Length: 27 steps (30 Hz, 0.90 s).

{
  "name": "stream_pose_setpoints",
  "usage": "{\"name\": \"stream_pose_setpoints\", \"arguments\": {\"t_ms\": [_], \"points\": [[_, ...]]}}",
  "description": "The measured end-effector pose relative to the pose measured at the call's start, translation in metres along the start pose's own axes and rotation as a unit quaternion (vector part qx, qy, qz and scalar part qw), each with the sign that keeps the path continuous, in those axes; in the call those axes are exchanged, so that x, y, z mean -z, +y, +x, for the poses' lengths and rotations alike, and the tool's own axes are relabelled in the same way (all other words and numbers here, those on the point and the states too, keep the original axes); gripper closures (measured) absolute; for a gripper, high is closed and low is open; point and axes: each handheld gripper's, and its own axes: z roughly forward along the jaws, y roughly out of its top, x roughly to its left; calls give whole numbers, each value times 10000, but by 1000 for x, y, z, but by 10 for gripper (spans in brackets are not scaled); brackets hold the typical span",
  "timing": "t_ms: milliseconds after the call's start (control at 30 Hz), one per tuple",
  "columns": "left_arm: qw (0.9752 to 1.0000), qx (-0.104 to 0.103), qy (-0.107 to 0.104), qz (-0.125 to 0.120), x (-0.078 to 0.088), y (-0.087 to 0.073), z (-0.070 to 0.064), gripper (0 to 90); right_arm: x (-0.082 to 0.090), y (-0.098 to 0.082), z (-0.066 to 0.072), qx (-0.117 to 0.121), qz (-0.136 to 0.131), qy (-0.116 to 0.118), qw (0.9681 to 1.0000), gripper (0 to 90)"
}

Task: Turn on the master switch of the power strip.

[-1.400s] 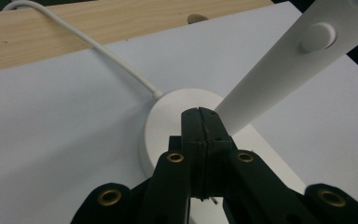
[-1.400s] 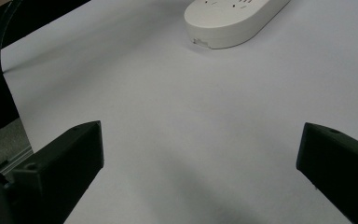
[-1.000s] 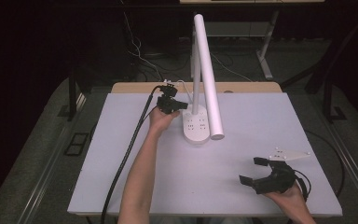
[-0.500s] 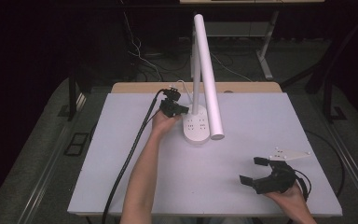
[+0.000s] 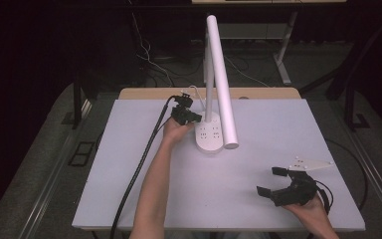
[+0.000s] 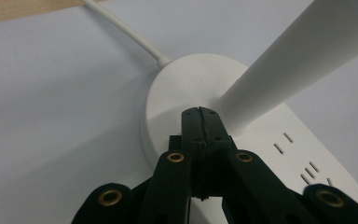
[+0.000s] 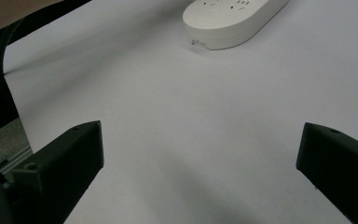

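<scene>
Left gripper view puts your left gripper (image 6: 199, 112) with its two black jaws pressed flat together, nothing between them, their tips on or just above the white oval plastic lamp base (image 6: 177, 98) right beside the foot of the white round lamp stem (image 6: 289, 60). It looks like you are using the closed tips as a finger to press a touch control on the base, so this is likely the switching step. I cannot tell whether the tips actually touch the plastic. The next move calls for a short, straight push down onto that spot without knocking the stem, then a clean lift.

In the high view the lamp stands at the far middle of the pale grey table (image 5: 129, 164), its long white tube head (image 5: 221, 74) slanting toward you. Your right gripper (image 5: 278, 181) rests wide open and empty near the table's front right corner, well apart from the lamp.

Hard to make out: any button or mark under the tips, which the jaws cover. The white cord (image 6: 121, 28) runs out of frame, and no glow shows on the lamp.
</scene>
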Motion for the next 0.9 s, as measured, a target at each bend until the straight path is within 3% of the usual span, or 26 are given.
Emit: {"name": "stream_pose_setpoints", "arguments": {"t_ms": [133,433,667,733,900], "points": [[9999,85,65,7,-2,2,-3,900,0,0,0,-12,15,8,10000,0],[9996,-86,226,174,-2,4,-8,900,2,0,0,-6,-38,-7,10000,0],[9998,15,162,119,-3,2,-5,900,2,0,-1,-23,-41,-13,10000,0],[9999,139,92,5,-4,0,-4,900,3,0,0,-18,-41,-13,10000,0],[9999,75,108,24,-3,0,-4,900,2,0,-1,-10,-35,-16,10000,0]]}}
